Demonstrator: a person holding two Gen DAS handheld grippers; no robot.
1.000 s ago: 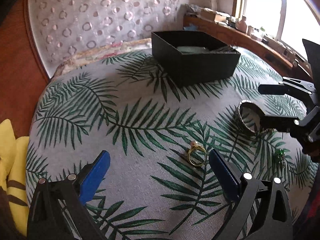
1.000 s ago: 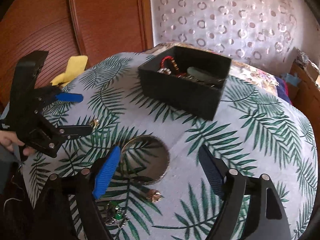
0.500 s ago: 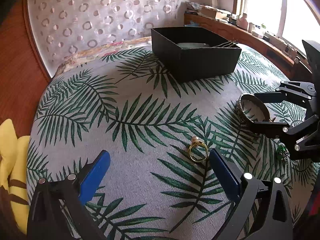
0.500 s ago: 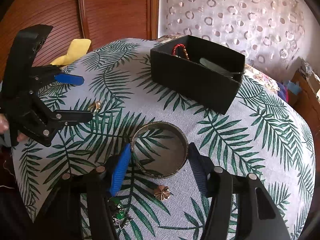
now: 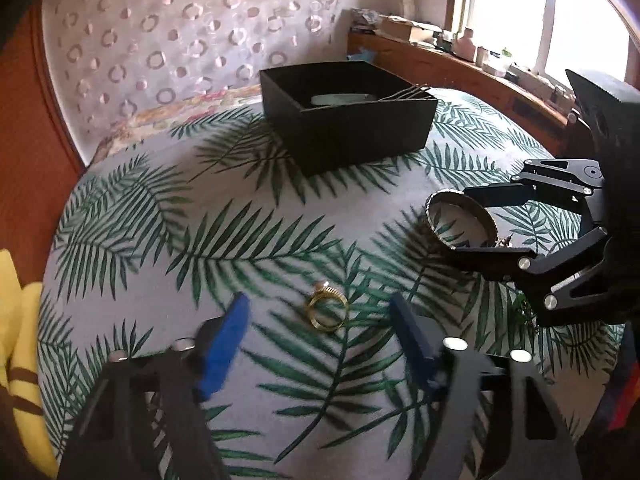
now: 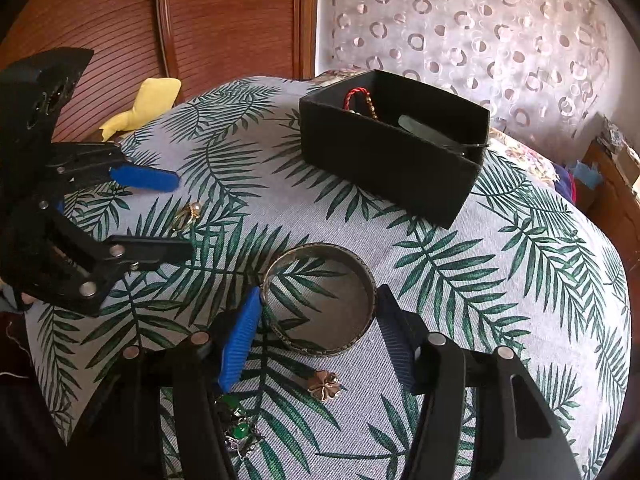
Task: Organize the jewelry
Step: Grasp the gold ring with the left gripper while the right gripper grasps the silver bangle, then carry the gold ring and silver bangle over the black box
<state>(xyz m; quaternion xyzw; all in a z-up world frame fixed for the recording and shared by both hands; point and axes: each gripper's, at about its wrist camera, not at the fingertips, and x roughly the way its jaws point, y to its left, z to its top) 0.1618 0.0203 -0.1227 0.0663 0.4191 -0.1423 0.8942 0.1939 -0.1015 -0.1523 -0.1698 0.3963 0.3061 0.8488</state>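
A wide metal bangle [image 6: 320, 304] lies on the palm-leaf cloth between my right gripper's [image 6: 316, 320] blue pads, which touch both its sides; it also shows in the left wrist view [image 5: 460, 220]. A gold ring with a pearl [image 5: 327, 310] lies on the cloth between the tips of my open left gripper [image 5: 320, 320]; the right wrist view shows the ring [image 6: 187, 216] too. A black box [image 6: 394, 148] at the back holds a red cord bracelet, beads and a pale green piece.
A clover brooch [image 6: 325, 385] and a green-stone piece [image 6: 238, 432] lie on the cloth under my right gripper. A yellow cloth [image 6: 142, 106] lies at the table's far left edge. A wooden sill with clutter [image 5: 460, 52] runs behind the box.
My right gripper has closed in around the bangle until its pads touch it. My left gripper has moved forward and narrowed around the gold ring.
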